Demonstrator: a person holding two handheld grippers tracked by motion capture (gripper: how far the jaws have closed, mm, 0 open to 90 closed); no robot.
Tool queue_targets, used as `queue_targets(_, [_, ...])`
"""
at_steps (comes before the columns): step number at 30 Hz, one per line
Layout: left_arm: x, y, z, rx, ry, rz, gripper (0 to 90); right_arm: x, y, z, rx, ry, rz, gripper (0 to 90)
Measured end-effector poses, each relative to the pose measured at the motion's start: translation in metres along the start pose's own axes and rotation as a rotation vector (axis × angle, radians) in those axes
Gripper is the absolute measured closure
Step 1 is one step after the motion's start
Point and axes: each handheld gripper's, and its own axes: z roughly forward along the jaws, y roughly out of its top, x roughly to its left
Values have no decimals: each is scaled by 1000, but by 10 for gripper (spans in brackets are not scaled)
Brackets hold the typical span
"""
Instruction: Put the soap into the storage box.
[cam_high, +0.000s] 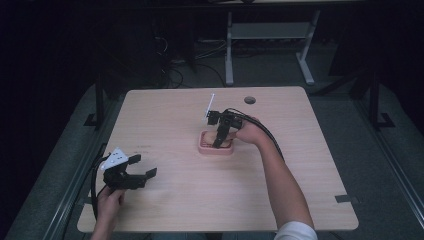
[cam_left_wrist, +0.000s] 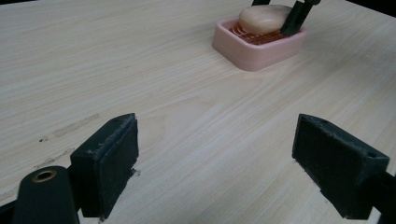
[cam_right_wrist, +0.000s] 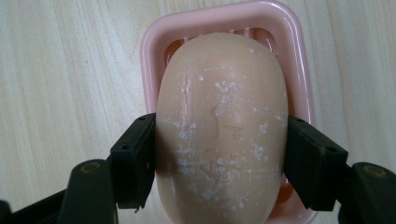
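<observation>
Closest to the lens of my right hand-held gripper (cam_right_wrist: 219, 161) sits the bar of soap (cam_right_wrist: 222, 126), a pale peach oval flecked with white dried residue. Its 2 black jaws press against the bar's long sides, 1 on each flank, so this hand-held gripper is clamped on the soap. Behind and under the bar I see the pink soap dish (cam_right_wrist: 152, 42), its rounded rim curving around the far end and its ribbed floor just visible past the soap. Whether the bar rests on those ribs or hangs slightly above them, I cannot tell.

From the high view, my right hand (cam_high: 248, 131) reaches in over the middle of the counter (cam_high: 165, 200), tilting the right hand-held gripper steeply down into the dish, with its cable trailing back along my forearm.

My left hand-held gripper (cam_high: 142, 167) sits well apart from all this, near the front left part of the counter, held low in my left hand (cam_high: 107, 200). Its 2 jaws stand wide apart with nothing between them but bare light wood. Looking along them, I see the dish and the soap farther off, with 1 dark jaw of the other hand-held gripper against the bar. A few faint scuff marks (cam_left_wrist: 70, 128) streak the wood just beyond my left jaw.
</observation>
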Motion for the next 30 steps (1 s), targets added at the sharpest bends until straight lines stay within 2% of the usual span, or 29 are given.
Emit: queue_targets(30, [1, 0, -1, -8, 2, -5, 143, -2, 2, 0, -3, -10, -4, 315])
